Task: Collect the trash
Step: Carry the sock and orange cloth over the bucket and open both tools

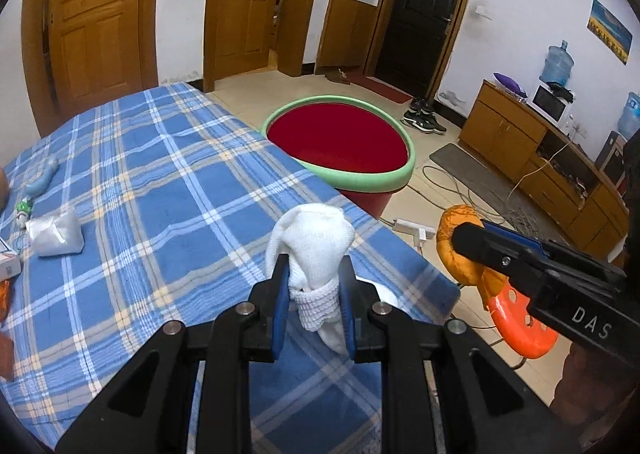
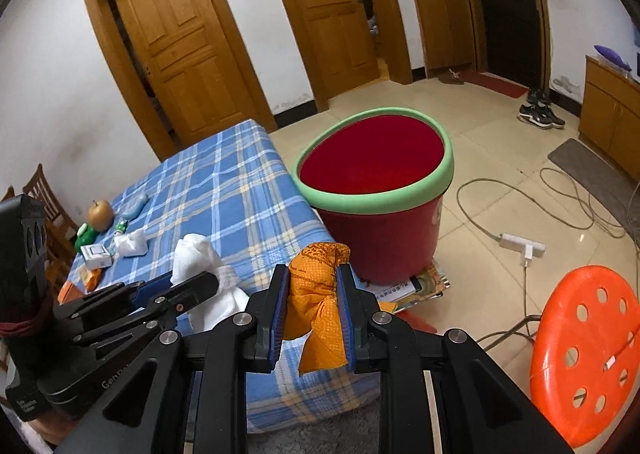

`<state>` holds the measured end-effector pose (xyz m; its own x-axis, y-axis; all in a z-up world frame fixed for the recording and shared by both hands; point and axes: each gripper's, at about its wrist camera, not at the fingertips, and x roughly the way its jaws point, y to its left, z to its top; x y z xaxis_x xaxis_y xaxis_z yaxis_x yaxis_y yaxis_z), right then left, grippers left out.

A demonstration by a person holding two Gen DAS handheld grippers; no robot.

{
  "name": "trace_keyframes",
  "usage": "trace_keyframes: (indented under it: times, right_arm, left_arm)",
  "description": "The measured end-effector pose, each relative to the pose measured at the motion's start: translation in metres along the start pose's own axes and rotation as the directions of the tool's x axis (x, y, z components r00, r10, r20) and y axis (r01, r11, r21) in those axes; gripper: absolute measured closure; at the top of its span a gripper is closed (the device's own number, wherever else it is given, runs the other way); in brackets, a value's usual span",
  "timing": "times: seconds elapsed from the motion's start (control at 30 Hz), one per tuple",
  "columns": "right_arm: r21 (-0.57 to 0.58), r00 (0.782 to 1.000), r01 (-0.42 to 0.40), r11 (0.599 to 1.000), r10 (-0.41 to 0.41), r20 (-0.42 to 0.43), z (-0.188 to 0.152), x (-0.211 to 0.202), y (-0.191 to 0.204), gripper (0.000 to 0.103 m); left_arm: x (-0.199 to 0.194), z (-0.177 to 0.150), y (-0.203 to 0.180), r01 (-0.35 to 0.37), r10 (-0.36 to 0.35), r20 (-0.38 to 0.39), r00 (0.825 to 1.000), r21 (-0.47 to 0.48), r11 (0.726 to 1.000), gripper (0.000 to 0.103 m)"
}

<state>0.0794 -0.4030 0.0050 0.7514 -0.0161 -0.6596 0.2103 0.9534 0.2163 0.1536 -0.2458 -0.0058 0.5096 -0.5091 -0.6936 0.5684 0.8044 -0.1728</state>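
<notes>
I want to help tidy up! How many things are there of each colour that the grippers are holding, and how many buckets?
White crumpled cloth wad, in the left hand-held gripper: 1
Orange crumpled cloth wad, in the right hand-held gripper: 1
Red plastic bucket with green rim: 1
Total: 3

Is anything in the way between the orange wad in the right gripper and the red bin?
Nothing visible blocks it. The orange wad is pinched in the right gripper, and the red bin stands just ahead by the table corner with its mouth open. The left gripper is off to the side.
</notes>
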Motion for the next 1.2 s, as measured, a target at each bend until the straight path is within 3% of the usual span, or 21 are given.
trace_keyframes:
  times: [0.2,0.43,0.87,0.9,0.97,1.0,1.2]
  right_arm:
    - [-0.026,1.000,-0.004,1.000,0.004,0.017,0.016,0.010,-0.005,0.080]
    - [-0.037,0.998,0.031,0.999,-0.028,0.064,0.062,0.038,-0.023,0.080]
    - [-0.015,0.989,0.117,0.993,-0.116,0.091,0.139,0.116,-0.063,0.077]
    - [-0.006,0.989,0.111,0.994,-0.110,0.095,0.143,0.119,-0.065,0.074]
    - [0.009,0.990,0.095,0.995,-0.096,0.100,0.147,0.121,-0.068,0.067]
    - [0.009,0.990,0.094,0.996,-0.094,0.102,0.150,0.121,-0.069,0.060]
    - [-0.003,0.988,0.101,0.995,-0.099,0.119,0.149,0.112,-0.069,0.058]
  left_arm:
    - [0.010,0.021,-0.001,-0.017,0.017,0.012,1.000,-0.006,1.000,0.081]
    - [0.040,0.064,-0.007,-0.036,0.036,0.038,0.999,0.022,0.999,0.081]
    - [0.140,0.140,-0.010,-0.028,0.029,0.058,0.998,-0.029,0.999,0.080]
    - [0.143,0.143,-0.009,-0.010,0.012,0.066,0.998,-0.030,1.000,0.076]
    - [0.148,0.148,-0.007,0.011,-0.009,0.056,0.998,-0.037,0.999,0.056]
    - [0.149,0.149,-0.006,0.012,-0.010,0.052,0.999,-0.044,0.999,0.045]
    - [0.146,0.148,0.000,-0.012,0.015,0.046,0.999,-0.059,0.998,0.044]
